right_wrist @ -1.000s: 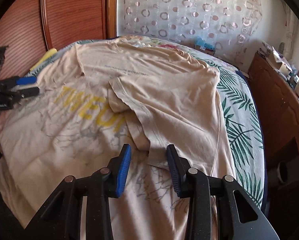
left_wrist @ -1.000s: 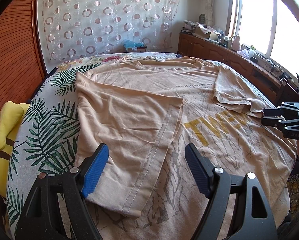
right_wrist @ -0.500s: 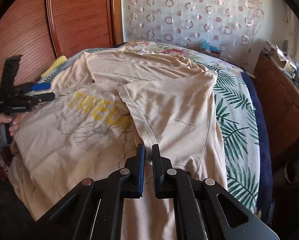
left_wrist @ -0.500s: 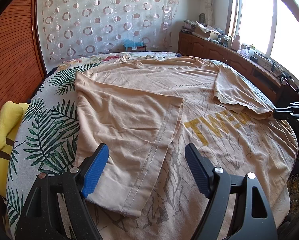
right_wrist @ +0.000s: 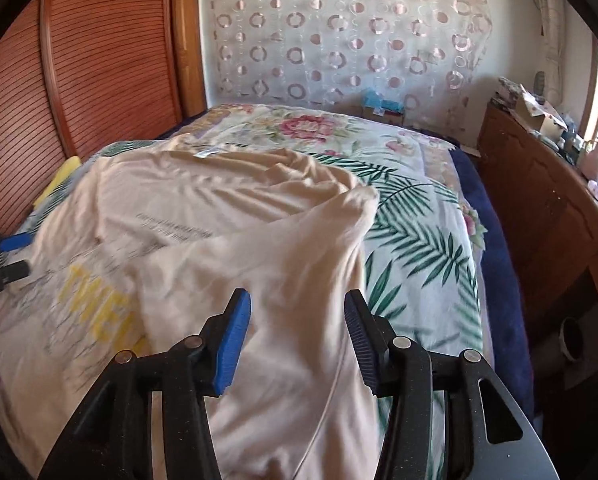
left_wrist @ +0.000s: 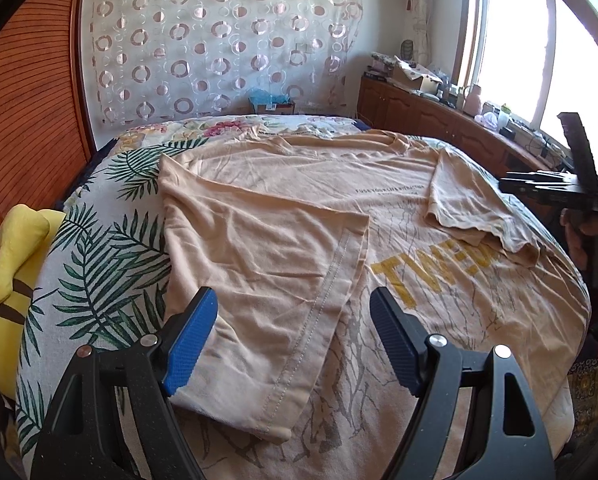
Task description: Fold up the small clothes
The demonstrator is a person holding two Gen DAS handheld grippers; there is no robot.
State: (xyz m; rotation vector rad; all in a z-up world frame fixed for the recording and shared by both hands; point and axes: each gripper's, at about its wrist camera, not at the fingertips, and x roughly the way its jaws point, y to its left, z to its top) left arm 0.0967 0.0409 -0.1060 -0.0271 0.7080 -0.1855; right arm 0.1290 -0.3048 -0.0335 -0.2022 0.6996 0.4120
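Left wrist view: the T-shirt (left_wrist: 299,248) lies spread on the bed (left_wrist: 99,280), print side up. The sleeve on the side toward the yellow pillow (left_wrist: 15,264) is folded in over the chest, hem stitched edge running down toward the camera. The other sleeve (left_wrist: 475,216), on the window side of the shirt, is also turned in, but bunched and wrinkled over the yellow lettering. The left hand-held gripper (left_wrist: 291,344) hovers just above the near edge of the folded sleeve, jaws wide, holding nothing. The right hand-held gripper (left_wrist: 547,190) shows at the window side of the shirt; from here I cannot tell its opening.

Right wrist view: blurry. The right hand-held gripper (right_wrist: 295,340) has jaws wide apart, nothing between them; shirt fabric (right_wrist: 259,280) lies rumpled below and ahead.

Progress, judged: early stage. Both sleeves in, second one untidy. Left to do: probably flatten that sleeve, fold the sides, then fold bottom to collar.
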